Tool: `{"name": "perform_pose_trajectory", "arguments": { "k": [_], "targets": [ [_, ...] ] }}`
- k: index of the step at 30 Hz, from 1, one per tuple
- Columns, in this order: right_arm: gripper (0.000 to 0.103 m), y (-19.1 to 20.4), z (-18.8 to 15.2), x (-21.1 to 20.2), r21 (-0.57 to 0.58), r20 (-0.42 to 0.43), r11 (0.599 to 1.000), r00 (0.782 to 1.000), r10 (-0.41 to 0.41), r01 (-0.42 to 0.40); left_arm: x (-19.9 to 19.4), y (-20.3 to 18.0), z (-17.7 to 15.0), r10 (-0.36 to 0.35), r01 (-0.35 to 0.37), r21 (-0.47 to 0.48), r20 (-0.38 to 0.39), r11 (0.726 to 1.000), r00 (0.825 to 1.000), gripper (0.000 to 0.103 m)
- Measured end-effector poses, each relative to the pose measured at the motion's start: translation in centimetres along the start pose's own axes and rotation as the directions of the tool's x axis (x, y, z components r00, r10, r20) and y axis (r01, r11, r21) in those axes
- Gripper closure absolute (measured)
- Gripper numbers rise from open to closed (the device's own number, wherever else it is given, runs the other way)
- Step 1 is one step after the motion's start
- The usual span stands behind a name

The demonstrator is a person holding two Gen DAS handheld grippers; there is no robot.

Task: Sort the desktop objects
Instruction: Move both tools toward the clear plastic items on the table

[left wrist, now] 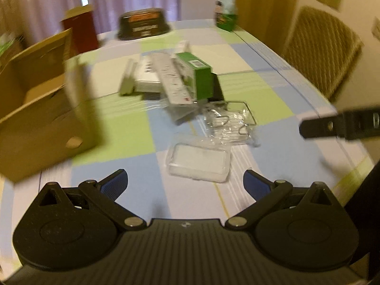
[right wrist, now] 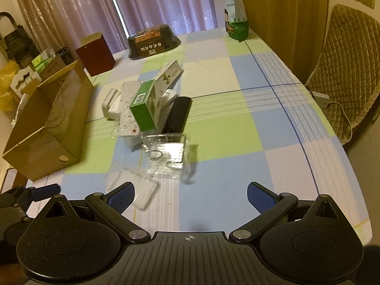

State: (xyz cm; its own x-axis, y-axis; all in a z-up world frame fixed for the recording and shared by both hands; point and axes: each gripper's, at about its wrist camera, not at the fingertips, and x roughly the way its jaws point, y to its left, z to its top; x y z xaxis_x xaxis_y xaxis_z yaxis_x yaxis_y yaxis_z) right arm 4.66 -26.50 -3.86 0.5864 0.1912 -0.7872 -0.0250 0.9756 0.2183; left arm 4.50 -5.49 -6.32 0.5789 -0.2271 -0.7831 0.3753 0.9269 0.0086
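A heap of objects lies mid-table: a green box [right wrist: 144,105], a white remote [right wrist: 128,116], a black remote [right wrist: 177,115], a long white-green box [right wrist: 169,74], clear plastic packaging with metal rings [right wrist: 166,156] and a clear flat case [left wrist: 199,162]. An open cardboard box [right wrist: 45,128] stands at the left. My left gripper [left wrist: 185,184] is open, nothing between its fingers, just short of the clear case. My right gripper [right wrist: 190,197] is open and empty over the near tablecloth, with the clear case [right wrist: 140,191] by its left finger. One finger of the right gripper [left wrist: 332,124] shows in the left wrist view.
A checked tablecloth [right wrist: 237,128] covers the table. At the far end stand a dark red box [right wrist: 96,54], an upturned black bowl [right wrist: 152,41] and a green-white bag [right wrist: 235,19]. A padded chair [right wrist: 344,76] is beside the right edge. Curtains hang behind.
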Motion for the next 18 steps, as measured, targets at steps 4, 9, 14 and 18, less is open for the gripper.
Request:
{"name": "perform_pose_trajectory", "arguments": {
  "k": [4, 9, 14, 18],
  "targets": [
    [0.0, -0.5, 0.7, 1.5, -0.005, -0.005, 1.0, 1.0, -0.007, 0.007, 2.6, -0.4, 0.3, -0.039, 0.04, 0.05, -0.015, 0.998, 0.999, 0.001],
    [0.0, -0.6, 1.3, 3.6, -0.022, -0.026, 1.0, 1.0, -0.014, 0.013, 5.5, -0.6, 0.5, -0.078, 0.081, 0.073, -0.035, 0.994, 0.996, 0.001],
    [0.0, -0.3, 1.6, 5.4, -0.039, -0.042, 0.999, 0.999, -0.01, 0.008, 7.6, -0.7, 0.8, -0.084, 0.09, 0.098, -0.065, 0.991, 0.994, 0.01],
    [0.0, 0.0, 1.9, 6.5, -0.05, -0.049, 0.999, 0.999, -0.002, 0.0, 8.7, -0.5, 0.9, -0.087, 0.096, 0.102, -0.09, 0.99, 0.992, 0.021]
  ]
}}
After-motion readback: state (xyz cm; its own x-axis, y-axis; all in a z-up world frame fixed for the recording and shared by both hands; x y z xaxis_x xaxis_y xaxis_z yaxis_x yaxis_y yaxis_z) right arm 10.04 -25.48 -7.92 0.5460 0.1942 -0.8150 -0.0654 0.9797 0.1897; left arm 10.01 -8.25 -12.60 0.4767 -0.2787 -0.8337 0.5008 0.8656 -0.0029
